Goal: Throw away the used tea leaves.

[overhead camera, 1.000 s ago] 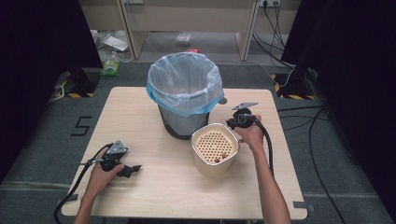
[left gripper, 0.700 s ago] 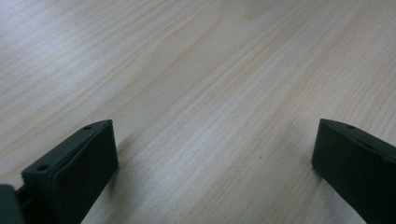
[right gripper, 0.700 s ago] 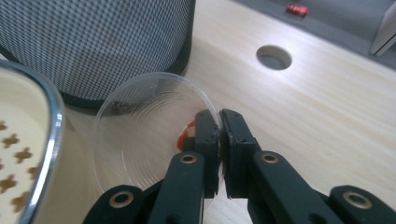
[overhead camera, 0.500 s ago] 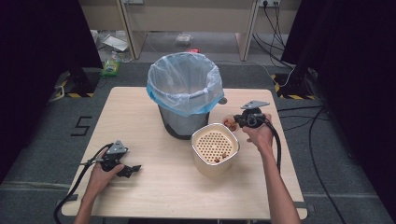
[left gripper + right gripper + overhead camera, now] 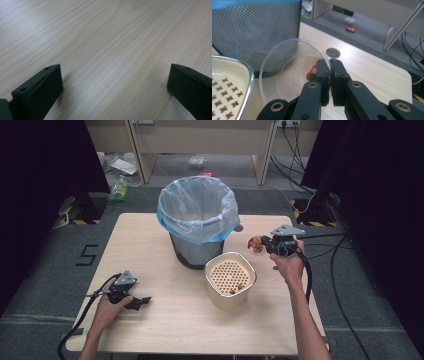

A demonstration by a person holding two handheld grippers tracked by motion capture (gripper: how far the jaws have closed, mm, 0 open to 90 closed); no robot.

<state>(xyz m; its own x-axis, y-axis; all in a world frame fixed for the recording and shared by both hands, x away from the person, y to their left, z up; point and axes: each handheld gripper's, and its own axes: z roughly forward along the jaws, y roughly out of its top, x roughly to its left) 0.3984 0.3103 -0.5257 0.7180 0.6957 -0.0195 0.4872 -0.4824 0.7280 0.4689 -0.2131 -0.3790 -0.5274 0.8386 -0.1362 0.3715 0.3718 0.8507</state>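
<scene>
Right gripper [image 5: 261, 244] holds a clear cup [image 5: 256, 245] at the bin's [image 5: 198, 220] 3 o'clock.

Nearest, at 7 o'clock, the left gripper [image 5: 141, 302] rests on the surface [image 5: 150, 245], fingers wide apart and empty. At centre a cream tub [image 5: 230, 279] holds a few scraps on its perforated insert. Beyond it the right fingers pinch the cup's rim; reddish bits lie inside. The lined bin lies left of the cup, closest to the right hand [image 5: 289, 265].

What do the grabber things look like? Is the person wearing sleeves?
Both are black. The right gripper carries a grey three-cornered plate, and its fingers show brass-coloured pivot pins. Black cables trail from it and the left gripper. No sleeves: the forearms are bare.
</scene>
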